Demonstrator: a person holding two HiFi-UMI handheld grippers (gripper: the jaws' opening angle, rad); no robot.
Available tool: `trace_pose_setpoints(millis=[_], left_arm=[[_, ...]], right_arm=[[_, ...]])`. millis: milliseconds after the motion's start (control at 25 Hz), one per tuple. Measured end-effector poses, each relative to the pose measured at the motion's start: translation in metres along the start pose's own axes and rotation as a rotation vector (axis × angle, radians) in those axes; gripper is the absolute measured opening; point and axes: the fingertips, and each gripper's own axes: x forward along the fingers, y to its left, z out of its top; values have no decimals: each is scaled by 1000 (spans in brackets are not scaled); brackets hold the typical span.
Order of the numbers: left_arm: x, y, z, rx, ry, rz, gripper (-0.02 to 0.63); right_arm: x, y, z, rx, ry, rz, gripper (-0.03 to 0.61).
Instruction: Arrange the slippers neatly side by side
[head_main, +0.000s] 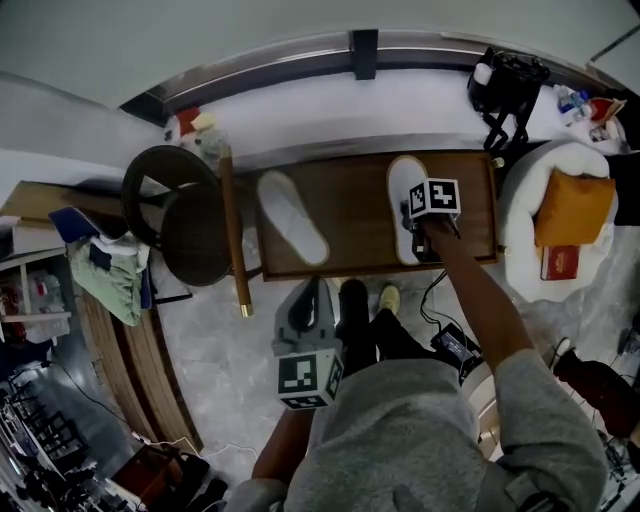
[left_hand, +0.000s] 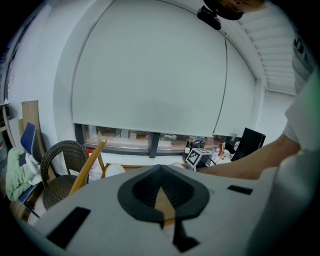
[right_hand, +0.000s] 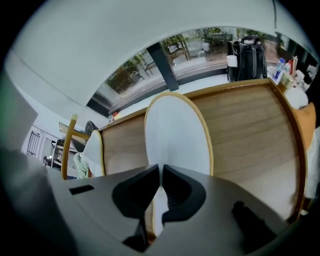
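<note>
**Thin heel pinch may let the slipper twist**

The right slipper (right_hand: 175, 135) lies on the table (head_main: 350, 250), well apart from the left slipper (head_main: 291, 216). My right gripper (right_hand: 160, 172) is clamped on its heel edge, so dragging it could swing the toe askew. My left gripper (left_hand: 160, 170) is closed and empty.

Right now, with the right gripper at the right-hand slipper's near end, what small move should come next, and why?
Probably open the right gripper and close it on the near end of the right slipper. Its jaws stand together over that end, apparently holding nothing, while the left slipper lies apart and angled across the table.
</note>
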Motion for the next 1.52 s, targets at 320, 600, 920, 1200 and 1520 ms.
trace_pose_setpoints(millis=[320, 600, 920, 1200, 1520], left_arm=[[17, 13, 3, -4, 13, -30, 13], [38, 23, 5, -8, 5, -80, 15], [77, 62, -18, -5, 79, -37, 181], [124, 107, -52, -19, 159, 73, 217], [174, 134, -85, -27, 256, 119, 252]], right_arm=[[5, 7, 3, -3, -11, 20, 37], [-13, 14, 4, -48, -63, 31, 123], [-46, 18, 15, -88, -170, -47, 129], [-99, 24, 21, -97, -357, -142, 129], [-149, 25, 23, -32, -515, -214, 127]])
